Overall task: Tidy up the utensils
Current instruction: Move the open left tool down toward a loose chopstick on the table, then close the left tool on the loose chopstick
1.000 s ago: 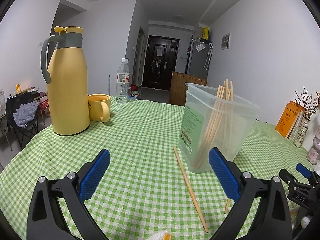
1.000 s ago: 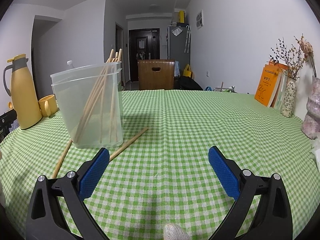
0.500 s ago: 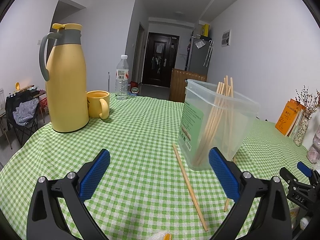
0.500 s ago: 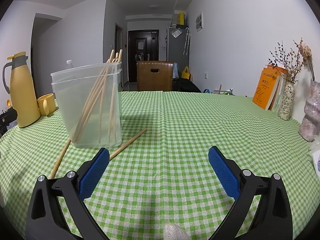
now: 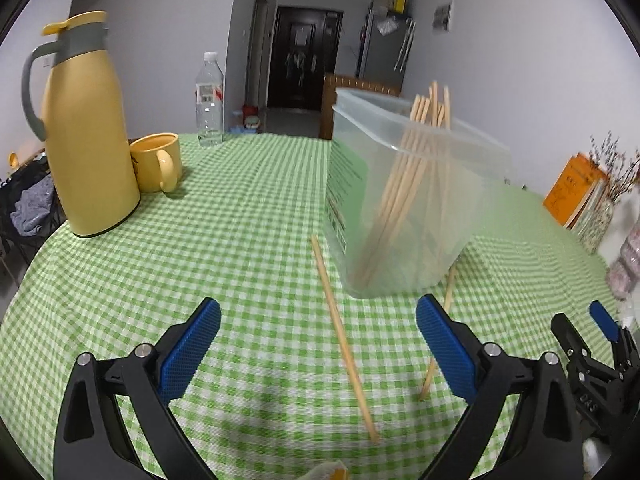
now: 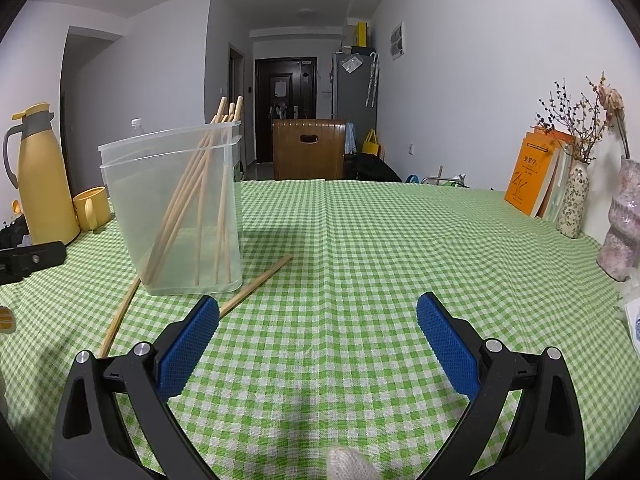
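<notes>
A clear plastic container (image 5: 404, 216) (image 6: 172, 208) stands on the green checked tablecloth (image 5: 224, 264) with several wooden chopsticks (image 5: 404, 184) (image 6: 200, 200) leaning inside it. Two loose chopsticks lie on the cloth beside it. One chopstick (image 5: 343, 340) (image 6: 120, 314) lies between my left gripper's fingers, just ahead of them. The other chopstick (image 5: 447, 292) (image 6: 258, 282) is partly behind the left gripper's right finger and just ahead of the right gripper's left finger. My left gripper (image 5: 318, 318) and right gripper (image 6: 320, 314) are both open and hold nothing.
A yellow thermos jug (image 5: 86, 132), a yellow mug (image 5: 156, 162) and a water bottle (image 5: 208, 100) stand at the back left. Orange books (image 6: 532, 176) and vases (image 6: 576, 200) line the right edge. A wooden chair (image 6: 310, 154) stands beyond the table.
My left gripper has come forward and a little right, so the container and the loose chopstick look nearer. The right gripper has barely moved. Both stay open.
</notes>
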